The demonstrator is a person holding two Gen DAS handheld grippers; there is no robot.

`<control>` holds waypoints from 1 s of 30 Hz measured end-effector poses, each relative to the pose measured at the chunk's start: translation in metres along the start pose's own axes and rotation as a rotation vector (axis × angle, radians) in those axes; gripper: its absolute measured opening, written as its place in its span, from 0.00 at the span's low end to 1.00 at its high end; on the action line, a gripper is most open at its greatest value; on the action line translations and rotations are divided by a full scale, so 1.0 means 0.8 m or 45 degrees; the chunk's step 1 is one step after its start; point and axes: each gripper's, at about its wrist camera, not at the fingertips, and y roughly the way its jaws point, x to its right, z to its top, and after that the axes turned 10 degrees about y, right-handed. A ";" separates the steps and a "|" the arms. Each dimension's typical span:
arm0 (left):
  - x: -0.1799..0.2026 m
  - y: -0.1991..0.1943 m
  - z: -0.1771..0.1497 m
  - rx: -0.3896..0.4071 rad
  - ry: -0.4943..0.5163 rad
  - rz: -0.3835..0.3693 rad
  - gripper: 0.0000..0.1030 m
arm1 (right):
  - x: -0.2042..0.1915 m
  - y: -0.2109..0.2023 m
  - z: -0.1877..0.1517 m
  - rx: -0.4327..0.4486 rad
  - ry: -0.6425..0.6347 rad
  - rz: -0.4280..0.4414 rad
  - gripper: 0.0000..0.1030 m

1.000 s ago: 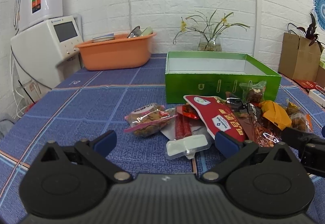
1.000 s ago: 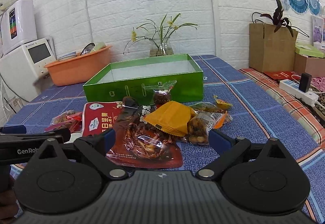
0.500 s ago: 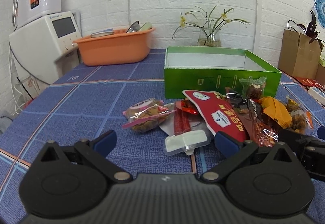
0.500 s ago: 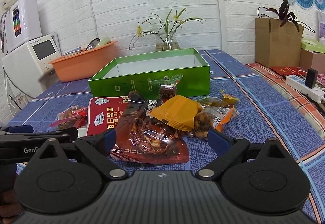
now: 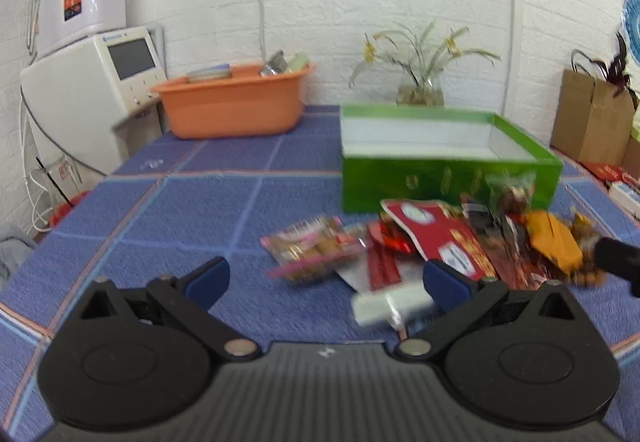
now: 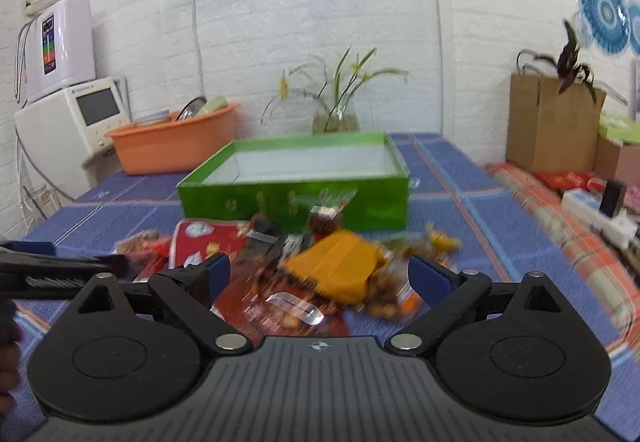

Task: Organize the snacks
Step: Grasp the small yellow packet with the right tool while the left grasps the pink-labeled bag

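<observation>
A pile of snack packets lies on the blue checked tablecloth in front of an open green box (image 5: 444,157), which also shows in the right wrist view (image 6: 296,177). The pile holds a red pouch (image 5: 436,238), a pink-edged nut packet (image 5: 312,252), a white packet (image 5: 390,304) and an orange packet (image 6: 336,270). My left gripper (image 5: 326,280) is open and empty, short of the pink-edged packet. My right gripper (image 6: 318,276) is open and empty, with the orange packet between its blue fingertips (image 6: 424,276) in the view. Both views are blurred.
An orange tub (image 5: 236,101) with dishes stands at the back left beside a white appliance (image 5: 92,101). A flower vase (image 5: 420,93) stands behind the green box. A brown paper bag (image 6: 548,125) and a power strip (image 6: 600,209) are on the right.
Both grippers have moved: the left view has swung so the pile sits further right, and the right gripper has come closer over the orange packet. Both stay open.
</observation>
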 end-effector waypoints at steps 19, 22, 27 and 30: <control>-0.023 0.105 0.063 0.023 0.008 -0.114 1.00 | 0.131 0.110 0.047 -0.099 0.052 -0.068 0.59; -0.046 0.117 0.051 -0.070 0.025 -0.015 1.00 | 0.137 0.120 0.043 -0.112 0.060 -0.057 0.61; -0.051 0.138 0.025 -0.203 0.044 -0.031 1.00 | 0.133 0.140 0.038 -0.151 0.006 -0.047 0.62; -0.042 0.147 0.019 -0.234 0.076 -0.056 1.00 | 0.131 0.149 0.036 -0.171 -0.012 -0.048 0.62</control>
